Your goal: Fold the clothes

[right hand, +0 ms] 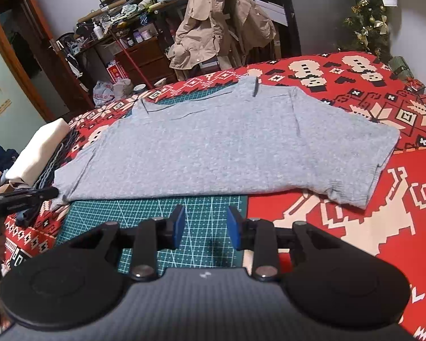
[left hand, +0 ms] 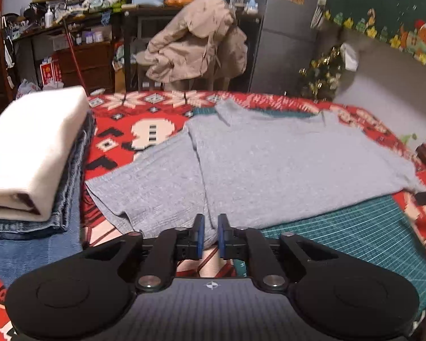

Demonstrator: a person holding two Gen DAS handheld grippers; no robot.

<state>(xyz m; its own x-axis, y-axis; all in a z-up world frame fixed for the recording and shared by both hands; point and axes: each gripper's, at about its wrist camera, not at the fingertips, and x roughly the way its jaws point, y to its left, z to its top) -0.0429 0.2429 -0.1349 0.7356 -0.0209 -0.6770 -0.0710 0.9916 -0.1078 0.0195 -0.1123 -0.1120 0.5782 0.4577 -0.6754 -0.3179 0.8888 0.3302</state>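
grey t-shirt (right hand: 213, 147) flat on green cutting mat (right hand: 162, 207), my left gripper (left hand: 211, 234) pinching its near hem, my right gripper (right hand: 204, 226) parted, empty, above mat, folded stack (left hand: 34, 156) left

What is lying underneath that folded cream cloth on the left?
The folded cream cloth tops a stack: folded blue denim jeans lie directly beneath it, with more blue fabric at the bottom. Anything deeper in the stack is covered, so I cannot tell.

Cluttered shelves (right hand: 119, 2), beige coat (left hand: 197, 42) over chair, Christmas tree (right hand: 369, 14) against pale wall, wooden door (right hand: 28, 42).
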